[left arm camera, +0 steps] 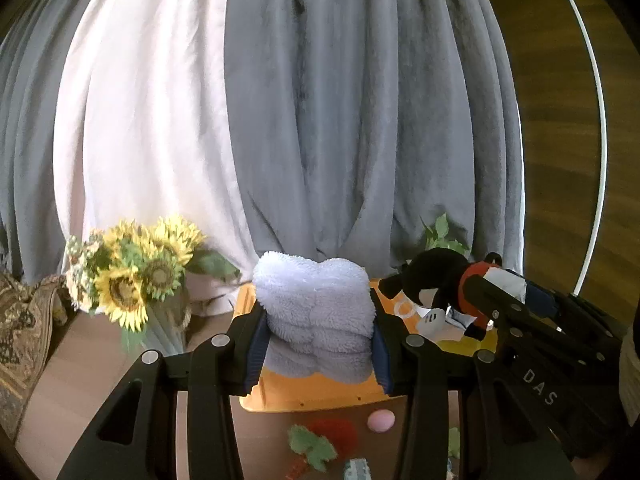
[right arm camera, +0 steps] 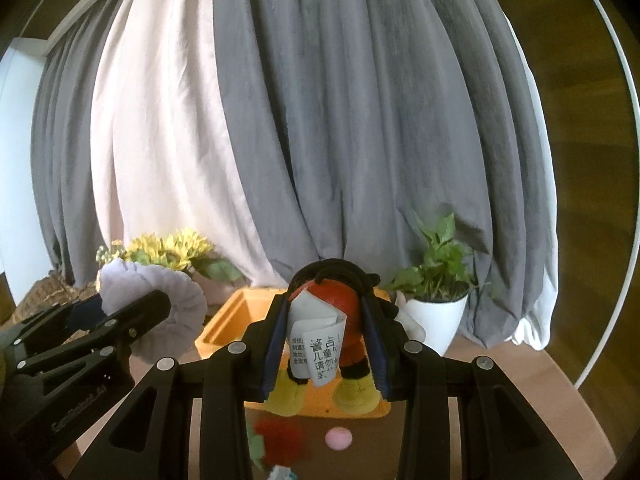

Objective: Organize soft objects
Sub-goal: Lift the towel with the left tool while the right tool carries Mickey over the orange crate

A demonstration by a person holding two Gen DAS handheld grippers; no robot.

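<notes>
Left wrist: orange bin [left arm camera: 280, 394] under clamped towel [left arm camera: 316, 316]

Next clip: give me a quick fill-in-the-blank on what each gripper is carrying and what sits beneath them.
1. The left gripper is shut on a fluffy pale ____.
2. The right gripper is clamped on a plush toy with a white paper ____ hanging from it.
3. Both items are held above a tray coloured ____.
4. On the table in front of the tray lies a small ball coloured ____.

Missing words: towel; tag; orange; pink
</notes>
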